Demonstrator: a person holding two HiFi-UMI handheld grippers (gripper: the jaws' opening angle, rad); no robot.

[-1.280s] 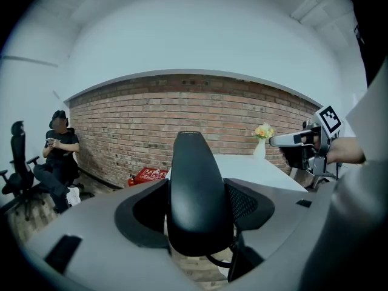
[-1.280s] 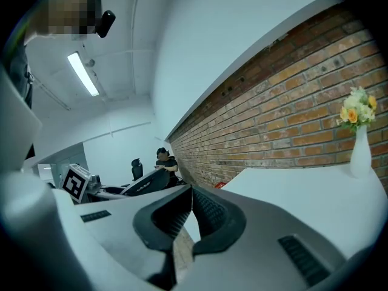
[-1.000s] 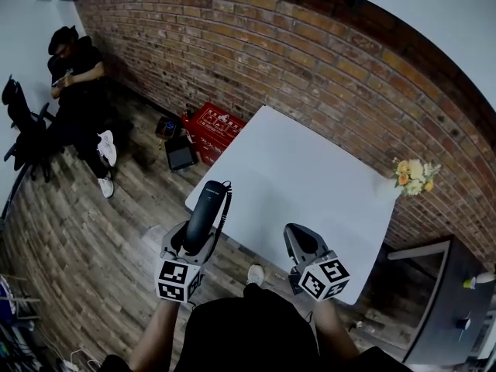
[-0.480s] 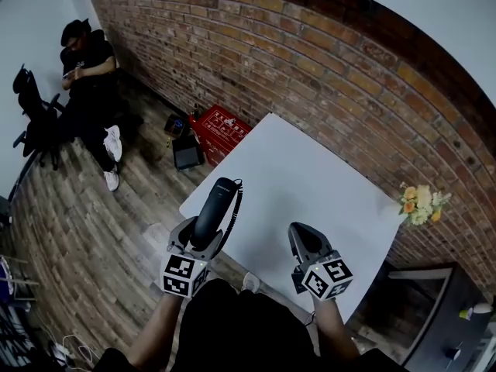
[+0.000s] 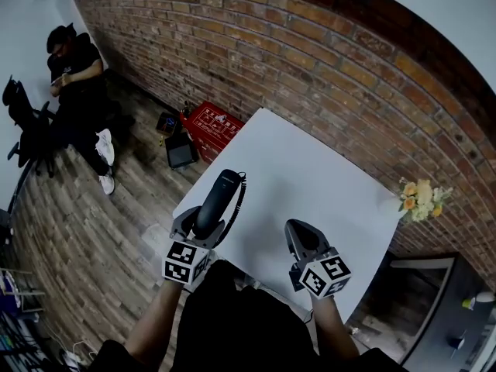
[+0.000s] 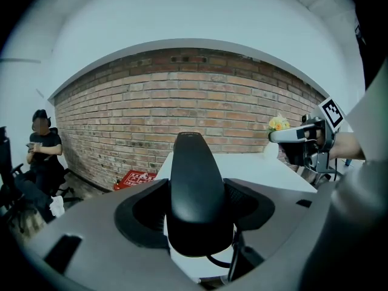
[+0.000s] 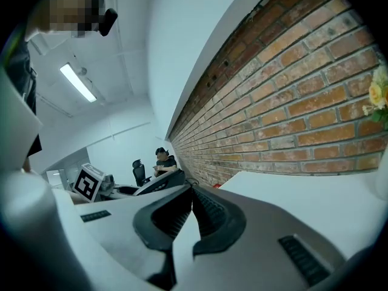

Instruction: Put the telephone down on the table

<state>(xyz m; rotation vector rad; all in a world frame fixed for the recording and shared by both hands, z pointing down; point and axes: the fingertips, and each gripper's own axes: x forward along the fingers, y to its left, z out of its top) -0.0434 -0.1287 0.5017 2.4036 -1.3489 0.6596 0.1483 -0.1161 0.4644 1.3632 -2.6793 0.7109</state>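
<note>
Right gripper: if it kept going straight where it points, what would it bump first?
Probably the red brick wall. The right gripper points across the white table, seemingly above its top, though height is unclear.

One telephone, one table, one red crate, one flower bunch, perhaps one chair.

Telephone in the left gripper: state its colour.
Black telephone; left gripper view shows it best.

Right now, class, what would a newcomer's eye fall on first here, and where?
A black telephone handset, gripped in the left gripper, juts over the white table's near-left edge. The right gripper beside it is shut and empty. Yellow flowers stand at the table's right corner by the brick wall.
</note>
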